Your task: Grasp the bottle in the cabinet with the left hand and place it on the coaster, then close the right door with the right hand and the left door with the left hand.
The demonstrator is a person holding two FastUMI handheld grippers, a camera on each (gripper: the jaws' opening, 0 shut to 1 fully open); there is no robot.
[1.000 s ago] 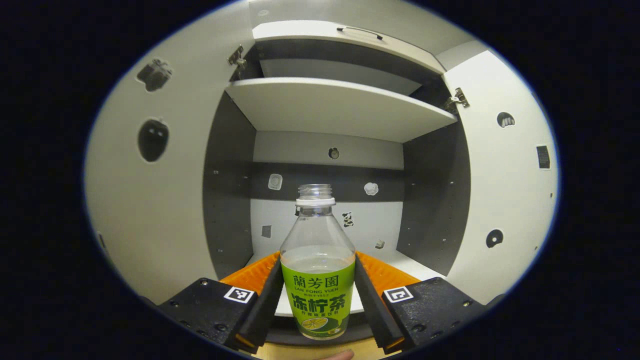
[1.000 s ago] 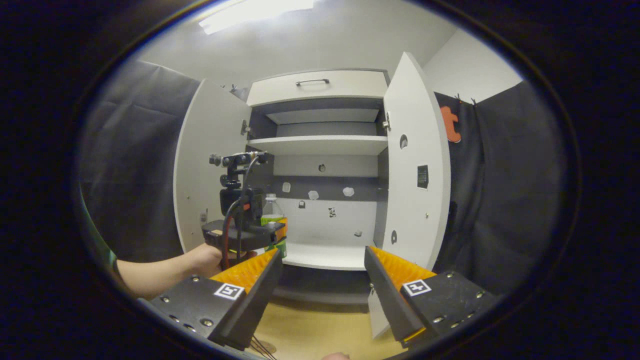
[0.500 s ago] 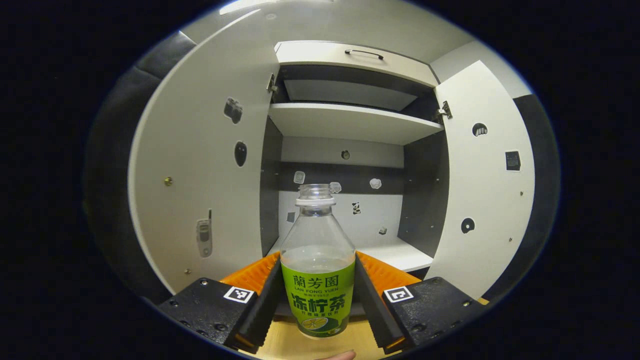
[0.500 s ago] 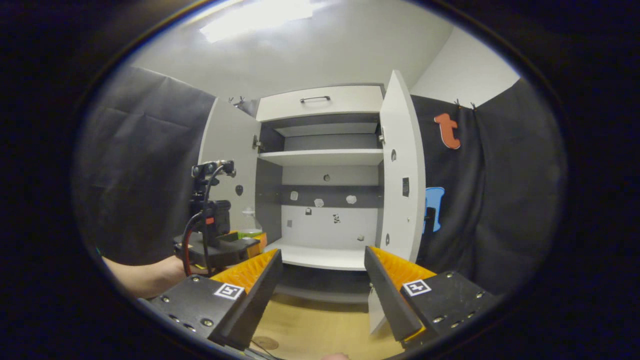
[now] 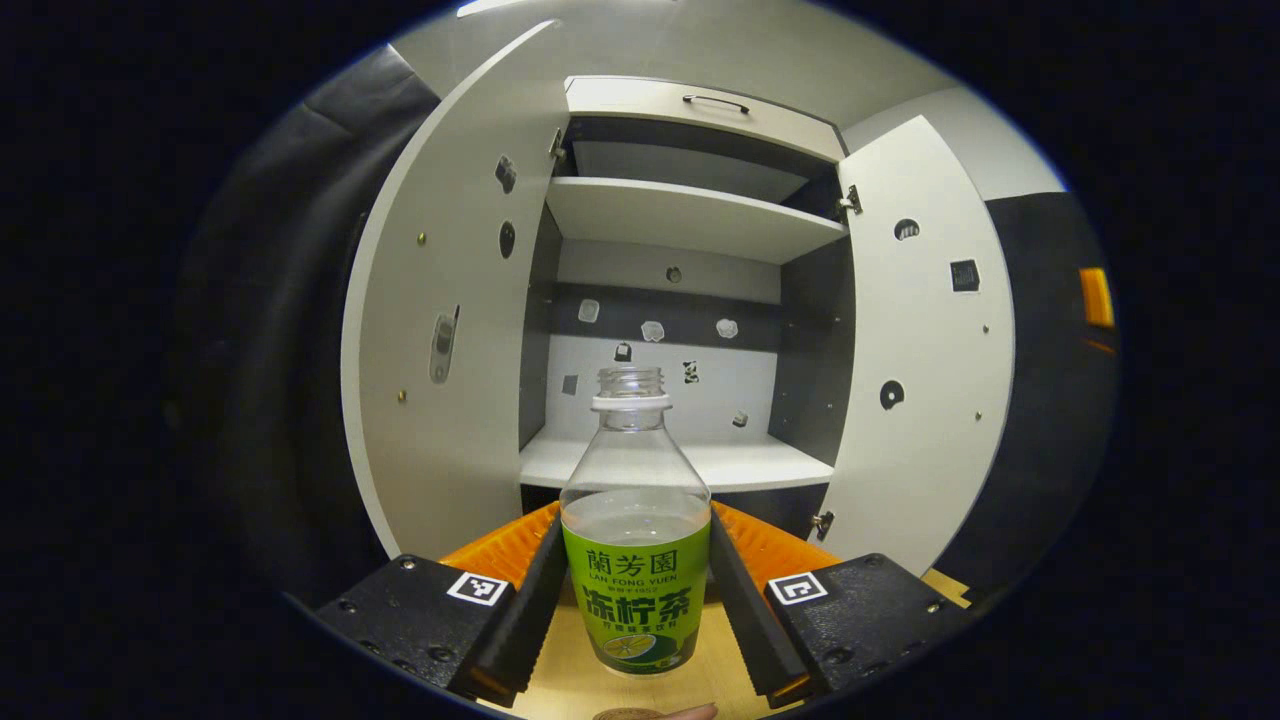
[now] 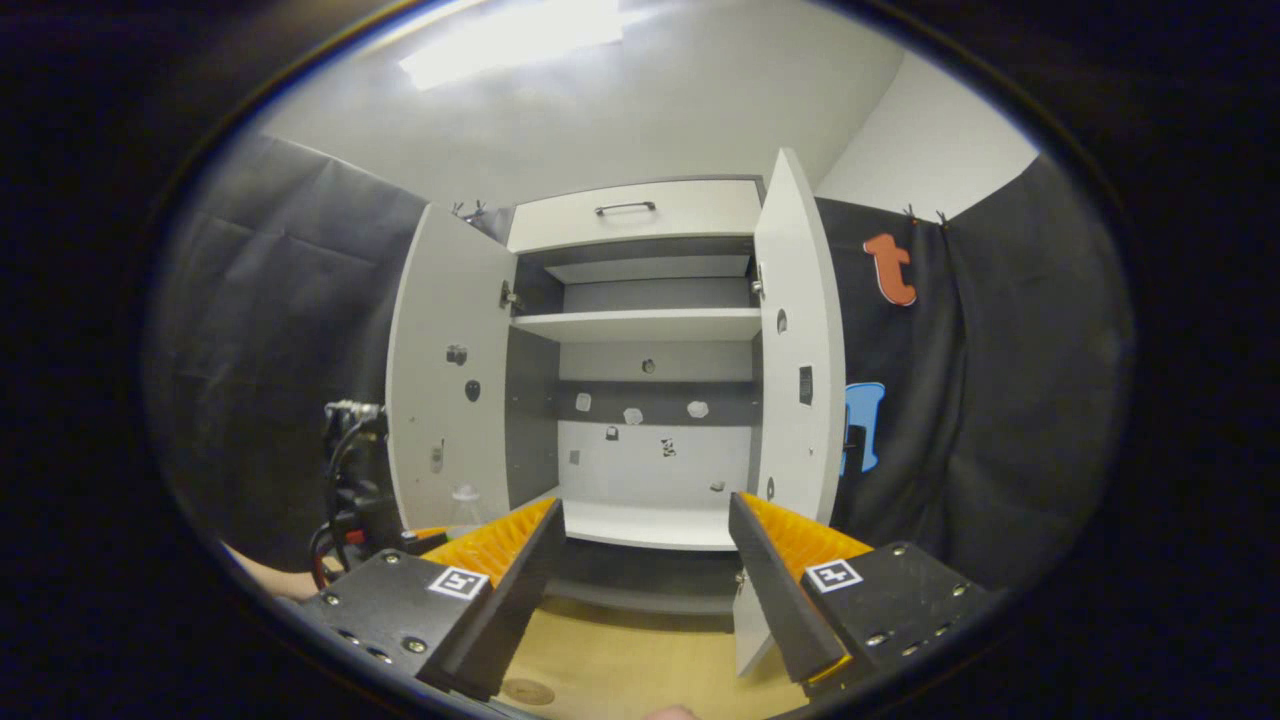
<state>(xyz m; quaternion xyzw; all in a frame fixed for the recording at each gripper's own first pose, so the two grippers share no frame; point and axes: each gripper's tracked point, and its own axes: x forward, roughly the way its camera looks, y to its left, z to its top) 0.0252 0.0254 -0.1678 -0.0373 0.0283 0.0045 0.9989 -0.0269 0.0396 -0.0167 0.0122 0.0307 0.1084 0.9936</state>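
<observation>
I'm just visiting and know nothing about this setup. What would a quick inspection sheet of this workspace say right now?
Surface: wooden table, bare in front of the cabinet.
Job's things: bottle upright, uncapped, held outside the cabinet; coaster on the table; left door and right door both open.
Clutter: nothing seen.
Grippers: left gripper jaws pressed on the bottle; right gripper jaws spread, holding nothing.
Cables: bundle of cables on the left gripper.
Surroundings: black cloth wall, ceiling light.

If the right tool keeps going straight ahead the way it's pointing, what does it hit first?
Probably nothing nearby: the open right tool points between both open doors at the white cabinet's bare lower shelf, then its back wall. Depth is hard to judge.
</observation>
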